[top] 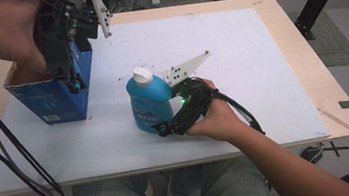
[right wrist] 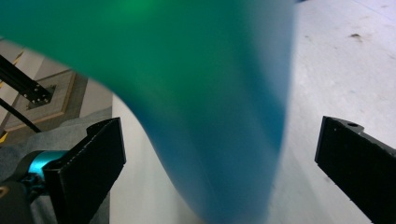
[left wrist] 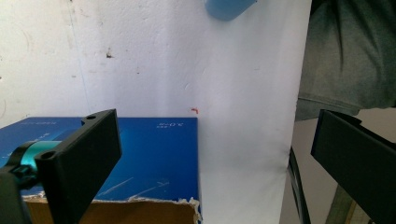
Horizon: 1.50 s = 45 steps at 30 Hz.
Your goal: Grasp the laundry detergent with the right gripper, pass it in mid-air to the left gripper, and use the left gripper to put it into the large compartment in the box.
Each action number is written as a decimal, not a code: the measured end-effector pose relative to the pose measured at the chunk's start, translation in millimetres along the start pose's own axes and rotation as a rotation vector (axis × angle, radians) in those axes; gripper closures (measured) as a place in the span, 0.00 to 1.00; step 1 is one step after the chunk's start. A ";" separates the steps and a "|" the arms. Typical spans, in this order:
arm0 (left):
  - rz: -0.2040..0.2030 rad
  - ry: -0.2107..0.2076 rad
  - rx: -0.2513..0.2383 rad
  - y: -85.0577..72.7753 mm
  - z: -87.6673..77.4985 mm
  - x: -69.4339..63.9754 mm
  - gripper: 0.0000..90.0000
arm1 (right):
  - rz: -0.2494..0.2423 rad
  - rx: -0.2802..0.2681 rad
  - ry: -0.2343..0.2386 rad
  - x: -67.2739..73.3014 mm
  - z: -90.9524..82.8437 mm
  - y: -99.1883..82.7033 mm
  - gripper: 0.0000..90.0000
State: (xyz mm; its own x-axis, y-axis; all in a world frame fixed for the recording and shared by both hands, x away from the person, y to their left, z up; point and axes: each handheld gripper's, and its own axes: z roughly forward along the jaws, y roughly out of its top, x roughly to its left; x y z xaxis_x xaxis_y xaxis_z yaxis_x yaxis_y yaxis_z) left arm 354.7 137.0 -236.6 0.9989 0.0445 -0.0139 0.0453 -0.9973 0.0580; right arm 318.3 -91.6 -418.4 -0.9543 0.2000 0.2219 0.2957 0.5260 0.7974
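A blue bottle (top: 150, 103) is seen upright on the desk (top: 238, 60), set between the wide-spread jaws of the right claw (top: 168, 125), not gripped. The left claw (top: 74, 85) is held wide open above a blue box (top: 57, 100), empty.

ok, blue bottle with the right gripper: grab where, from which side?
Take the blue bottle around its mid body, from its right side, level with the table. It stands upright, its white cap and neck are narrower, and the right gripper already has its jaws open on either side of the body.
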 end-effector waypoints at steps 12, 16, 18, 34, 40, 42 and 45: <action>0.006 -0.005 0.002 0.3 2.5 -1.5 0.02 | -0.014 -0.088 -0.048 4.0 7.3 -4.8 0.05; 0.005 -0.005 0.005 0.3 2.7 -1.3 0.02 | -0.025 -0.108 -0.066 4.8 8.1 -6.4 0.09; 0.006 -0.005 0.006 0.6 2.7 -1.1 0.02 | -0.027 -0.113 -0.069 5.5 7.9 -6.8 0.14; 0.007 -0.004 0.006 1.0 3.2 -0.5 0.02 | -0.036 -0.130 -0.088 6.1 8.6 -7.6 0.20; 0.004 -0.002 0.006 0.8 3.2 -0.3 0.02 | -0.034 -0.136 -0.090 6.1 8.7 -7.5 0.21; 0.005 -0.004 0.005 0.9 3.9 -0.4 0.02 | -0.034 -0.136 -0.090 5.8 8.8 -7.6 0.22; 0.006 -0.006 0.009 1.2 4.5 -0.2 0.02 | -0.039 -0.146 -0.088 6.2 8.2 -7.6 0.27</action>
State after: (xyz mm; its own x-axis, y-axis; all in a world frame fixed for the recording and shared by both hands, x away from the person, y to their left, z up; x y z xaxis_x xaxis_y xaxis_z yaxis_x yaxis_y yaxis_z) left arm 354.5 135.5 -241.1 0.9991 0.0383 -0.0194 0.0392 -0.9980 0.0492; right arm 310.5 -87.6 -427.7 -0.9555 0.2570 0.1446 0.2433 0.4101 0.8790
